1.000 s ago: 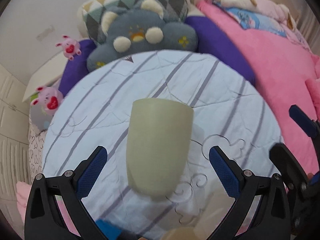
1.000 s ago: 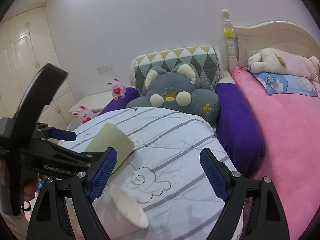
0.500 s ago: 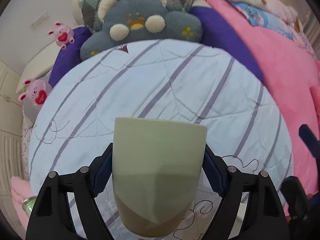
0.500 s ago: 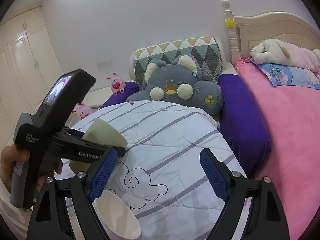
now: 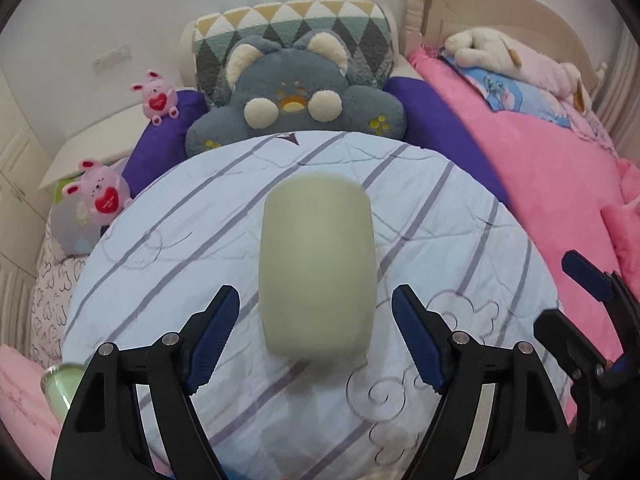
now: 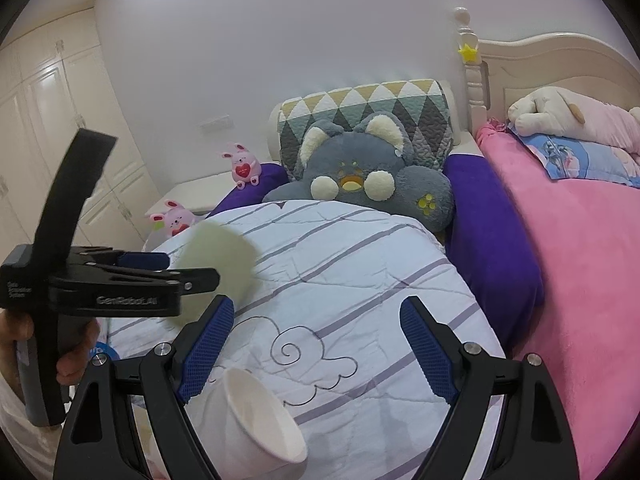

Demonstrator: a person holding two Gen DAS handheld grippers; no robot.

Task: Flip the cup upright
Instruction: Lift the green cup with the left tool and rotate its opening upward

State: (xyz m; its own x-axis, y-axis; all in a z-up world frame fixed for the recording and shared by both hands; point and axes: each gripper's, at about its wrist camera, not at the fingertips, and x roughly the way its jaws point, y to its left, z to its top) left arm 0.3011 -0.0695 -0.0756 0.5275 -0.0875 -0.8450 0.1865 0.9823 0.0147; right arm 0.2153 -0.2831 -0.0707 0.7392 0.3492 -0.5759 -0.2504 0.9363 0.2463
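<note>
Fingers of the left gripper [image 5: 314, 334] spread wide, gripping nothing; between them the blurred pale green plastic cup [image 5: 316, 264] sits on the striped white quilt [image 5: 440, 208], apparently unflipped. Right gripper [image 6: 318, 354] gapes empty above a tipped white paper cup [image 6: 260, 420].

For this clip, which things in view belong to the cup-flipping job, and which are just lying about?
Job:
green cup, blurred, between the open jaws of the left gripper
white cup, on its side by the right gripper, also open
striped quilt under them

Lying about:
grey plush
two pink bunnies
diamond pillow
pink blanket
</note>
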